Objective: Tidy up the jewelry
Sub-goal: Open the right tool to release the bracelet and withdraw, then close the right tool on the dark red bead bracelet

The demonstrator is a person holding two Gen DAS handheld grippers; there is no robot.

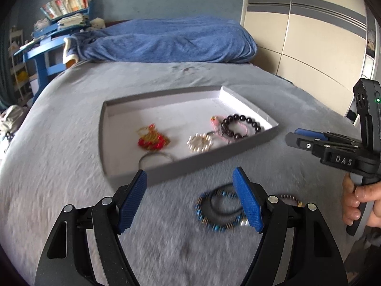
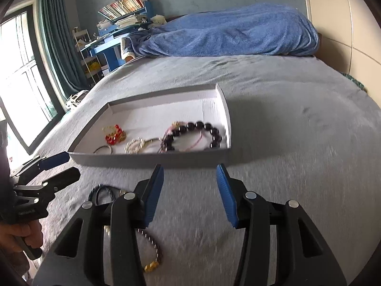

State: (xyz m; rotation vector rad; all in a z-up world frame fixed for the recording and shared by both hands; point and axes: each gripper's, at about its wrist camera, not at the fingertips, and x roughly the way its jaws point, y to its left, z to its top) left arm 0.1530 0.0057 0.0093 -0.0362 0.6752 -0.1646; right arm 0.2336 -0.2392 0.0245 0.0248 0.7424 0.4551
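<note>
A grey tray (image 1: pixel 190 164) (image 2: pixel 152 160) lies on the bed. It holds a dark bead bracelet (image 1: pixel 240 126) (image 2: pixel 190 135), a pearl piece (image 1: pixel 200 141) (image 2: pixel 134 145), a red and gold piece (image 1: pixel 152 139) (image 2: pixel 114 134) and a thin ring (image 1: pixel 156 157). In front of the tray lie a turquoise bead bracelet with a black band (image 1: pixel 220 211) and a dark bracelet with a gold charm (image 2: pixel 152 250). My left gripper (image 1: pixel 190 200) is open above the bedspread, left of the turquoise bracelet. My right gripper (image 2: pixel 190 195) is open and empty.
The grey bedspread (image 2: pixel 297 131) stretches around the tray. A blue blanket (image 1: pixel 166 40) lies at the head of the bed. A blue desk with books (image 1: pixel 54 35) stands at the left, a wardrobe (image 1: pixel 297 35) at the right.
</note>
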